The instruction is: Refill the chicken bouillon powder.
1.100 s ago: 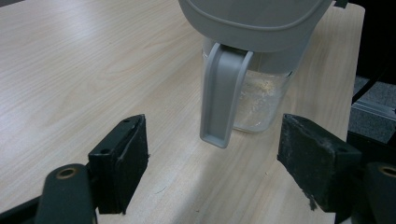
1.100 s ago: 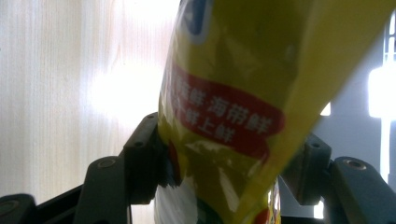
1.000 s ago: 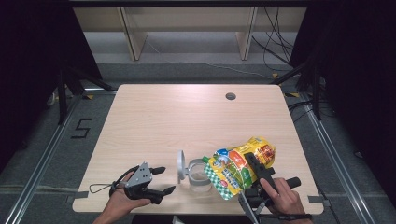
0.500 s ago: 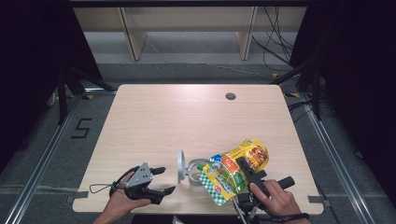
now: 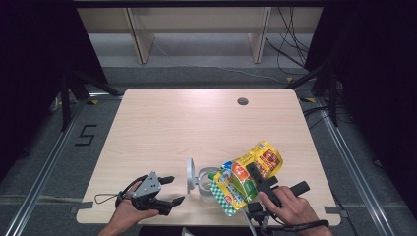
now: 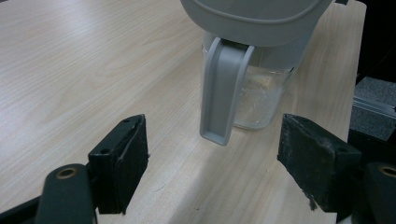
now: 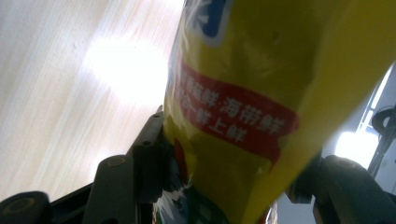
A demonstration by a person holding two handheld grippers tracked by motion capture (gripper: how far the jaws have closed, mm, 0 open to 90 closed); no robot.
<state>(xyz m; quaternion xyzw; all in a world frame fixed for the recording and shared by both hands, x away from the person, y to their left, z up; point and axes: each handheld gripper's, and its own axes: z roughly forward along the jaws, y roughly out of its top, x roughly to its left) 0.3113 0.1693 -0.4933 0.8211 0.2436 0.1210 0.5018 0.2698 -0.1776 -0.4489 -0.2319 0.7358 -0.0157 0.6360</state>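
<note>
Pale desk (image 5: pixel 196 123): your right gripper (image 5: pixel 255 179) fingers pinch the snack bag (image 5: pixel 246 177) over the jug (image 5: pixel 204 179); left gripper (image 5: pixel 164 189) fingers spread beside it. Tip gently, steadying the handle.

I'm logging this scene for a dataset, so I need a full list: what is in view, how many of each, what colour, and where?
snack bag: one, yellow with red, green and blue print, near the table's front edge at right, clamped between the right gripper's jaws, tilted toward the jar
jar: one, clear glass with a grey flip lid standing open and a grey handle, front centre of the table, just left of the bag
table: one, light wood, with a round hole near its far right
shelf unit: one, pale wood, behind the table
floor mark "5": one, black, left of the table
left gripper: one, black, front left, jaws open toward the jar's handle
right gripper: one, black, front right, shut on the bag
</note>
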